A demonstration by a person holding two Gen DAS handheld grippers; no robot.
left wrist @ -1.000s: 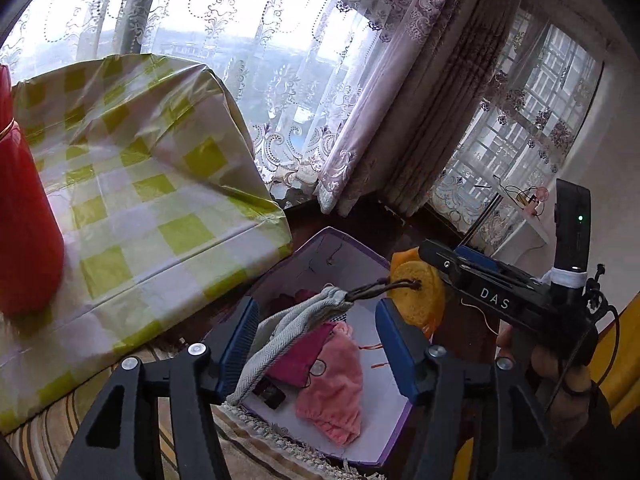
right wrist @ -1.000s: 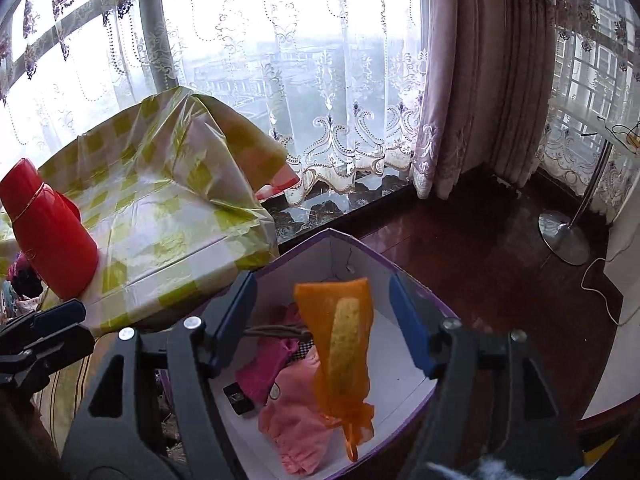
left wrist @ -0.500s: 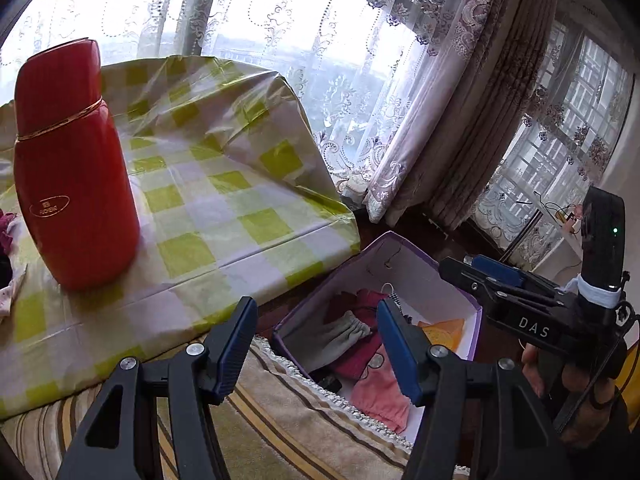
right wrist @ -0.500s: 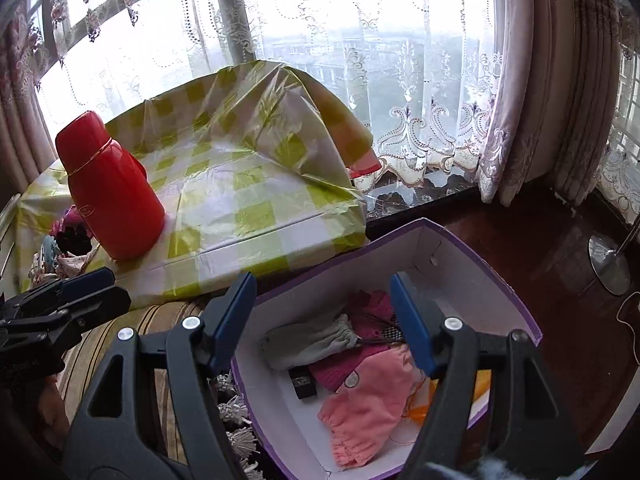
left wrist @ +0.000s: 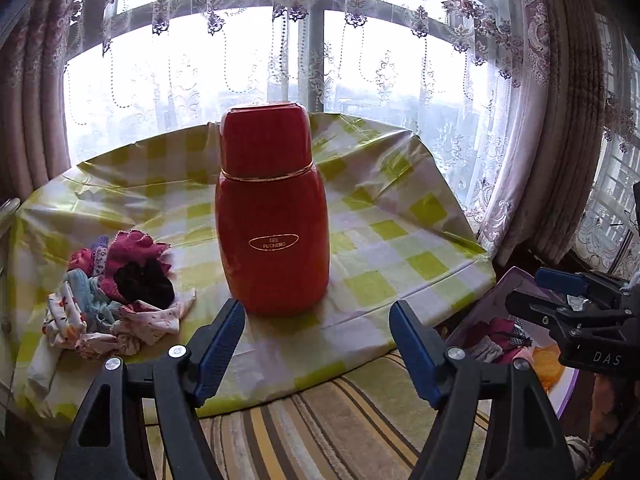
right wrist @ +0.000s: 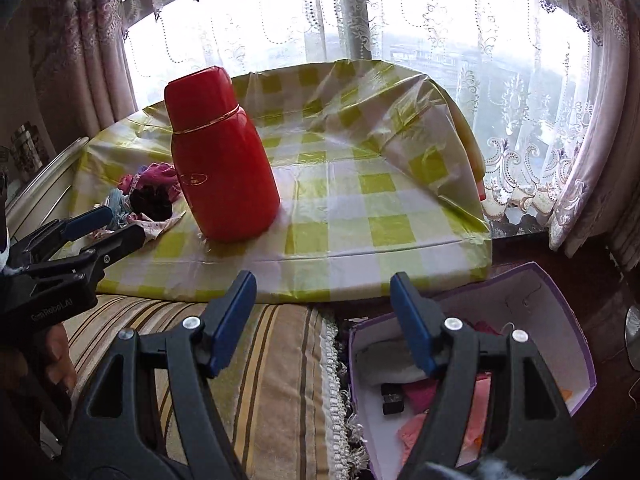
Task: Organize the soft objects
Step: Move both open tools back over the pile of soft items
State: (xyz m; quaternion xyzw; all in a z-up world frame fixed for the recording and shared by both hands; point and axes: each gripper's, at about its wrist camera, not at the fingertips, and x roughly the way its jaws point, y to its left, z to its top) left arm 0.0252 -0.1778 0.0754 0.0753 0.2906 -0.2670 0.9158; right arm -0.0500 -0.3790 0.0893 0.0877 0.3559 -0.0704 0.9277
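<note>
Purple-rimmed box holds pink and grey garments; cloth heap sprawls without clear axis; left gripper, just widened, and right gripper gape empty.

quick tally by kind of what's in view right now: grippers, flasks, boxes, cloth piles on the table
Grippers: 2, the left gripper and the right gripper, both open and empty
Flasks: 1, the red flask upright on the checked tablecloth
Boxes: 1, the purple box with soft items inside
Cloth piles on the table: 1, the cloth pile left of the flask
Total: 5
</note>
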